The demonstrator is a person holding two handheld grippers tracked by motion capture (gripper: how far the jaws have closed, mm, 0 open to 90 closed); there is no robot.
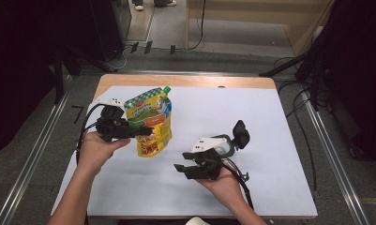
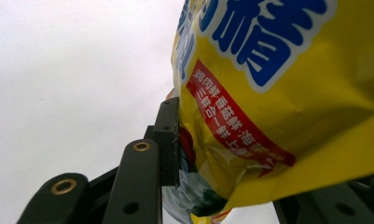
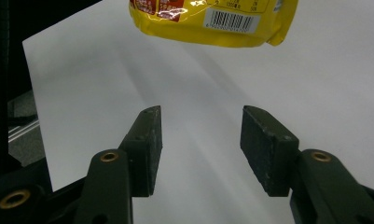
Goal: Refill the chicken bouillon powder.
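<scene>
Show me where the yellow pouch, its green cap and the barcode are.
yellow pouch (image 1: 150, 124): high view, front panel.
green cap (image 1: 166, 89): high view, top corner spout.
barcode (image 3: 231, 20): right gripper view, white label near bottom edge.

1. The yellow pouch (image 1: 150, 123) looked like glossy printed plastic film, creased and catching highlights, with a green cap (image 1: 166, 89) of smooth plastic at its top corner.
2. The left gripper (image 1: 146, 131) had matt black jaws with brass-coloured metal rivets, and the jaw faces pressed against the pouch's shiny film looked dull and slightly grainy.
3. The right gripper (image 3: 201, 140) showed the same finish — matt black, scuffed and dusty pads, brass-toned rivets.
4. The white table cover (image 1: 270, 122) looked smooth and matt, paper-like.
5. The table edge (image 1: 185, 80) beyond it looked like pale wood — plain and unvarnished in appearance.
</scene>
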